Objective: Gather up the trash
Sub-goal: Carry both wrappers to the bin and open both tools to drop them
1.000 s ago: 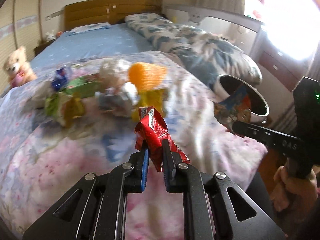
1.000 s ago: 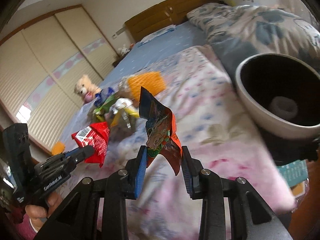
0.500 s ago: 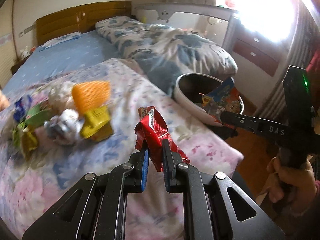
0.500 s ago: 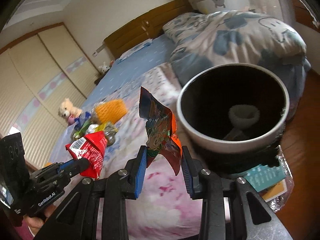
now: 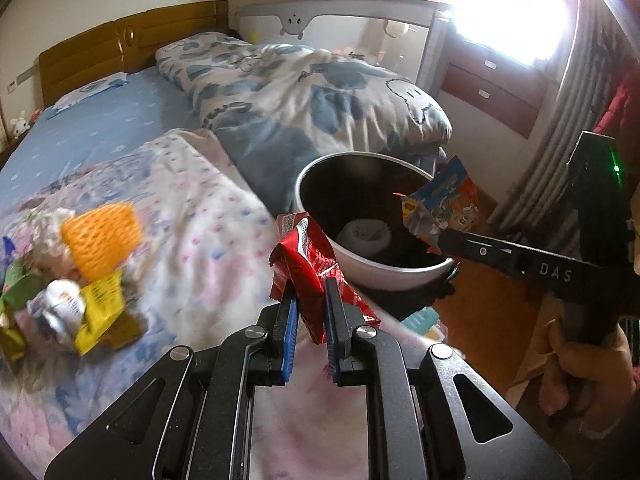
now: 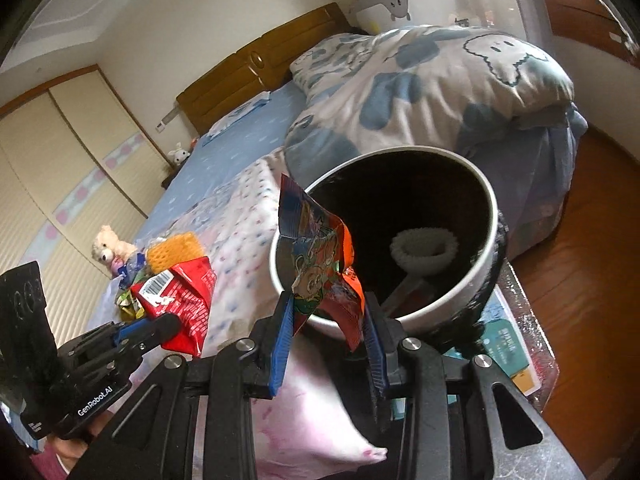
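Your right gripper, clamping the cartoon wrapper, sits nearer the bin ahead; your left gripper pinches the red wrapper.

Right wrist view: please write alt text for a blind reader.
The right gripper holds a colourful cartoon snack wrapper before a round trash bin beside a bed. At left, the left gripper holds a red wrapper.

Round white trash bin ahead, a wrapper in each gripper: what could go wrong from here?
1. The red crinkled wrapper in the left gripper appears short of the round white trash bin; released now, it may land on the floral quilt.
2. The colourful cartoon wrapper is light and could flutter past the rim.
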Available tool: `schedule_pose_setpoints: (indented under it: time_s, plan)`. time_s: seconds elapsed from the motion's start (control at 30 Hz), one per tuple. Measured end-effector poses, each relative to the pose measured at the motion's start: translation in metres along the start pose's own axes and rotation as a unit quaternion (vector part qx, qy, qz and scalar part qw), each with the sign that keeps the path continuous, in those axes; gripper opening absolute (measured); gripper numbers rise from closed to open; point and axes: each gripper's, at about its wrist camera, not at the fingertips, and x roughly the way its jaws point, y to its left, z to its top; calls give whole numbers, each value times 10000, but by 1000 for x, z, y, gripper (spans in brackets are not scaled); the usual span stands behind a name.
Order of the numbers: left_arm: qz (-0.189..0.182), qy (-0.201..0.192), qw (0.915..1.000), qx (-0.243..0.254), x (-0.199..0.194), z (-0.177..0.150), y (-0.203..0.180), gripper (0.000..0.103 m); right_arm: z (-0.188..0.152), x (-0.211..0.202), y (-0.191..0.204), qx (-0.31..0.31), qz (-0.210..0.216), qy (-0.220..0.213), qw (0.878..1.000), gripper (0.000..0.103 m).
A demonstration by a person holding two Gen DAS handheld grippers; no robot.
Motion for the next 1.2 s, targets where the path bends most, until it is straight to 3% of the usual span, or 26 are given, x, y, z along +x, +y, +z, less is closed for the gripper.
schedule_pose_setpoints:
  time_s: [0.43,0.8,0.93,1.0,1.07,1.2]
  plan:
    - [-228,47,9996,149,34,39,-28,11,24,5,-24,63,-196,11,9998,36]
    - [-275,191,9994,76,59,54,-34,12,41,19,-37,78,-266,72,9996,37]
    - [-291,219,9993,10,64,57,-32,17,45,24,-41,105,-290,118,9995,40]
    - [-288,236,9993,-21,65,58,-31,26,47,25,-44,136,-314,100,9994,41]
    - [-278,250,9993,-96,65,57,-28,47,49,27,-46,172,-336,112,9992,53]
    - [-237,228,9993,-191,60,51,-22,51,50,24,-48,228,-329,47,9992,66]
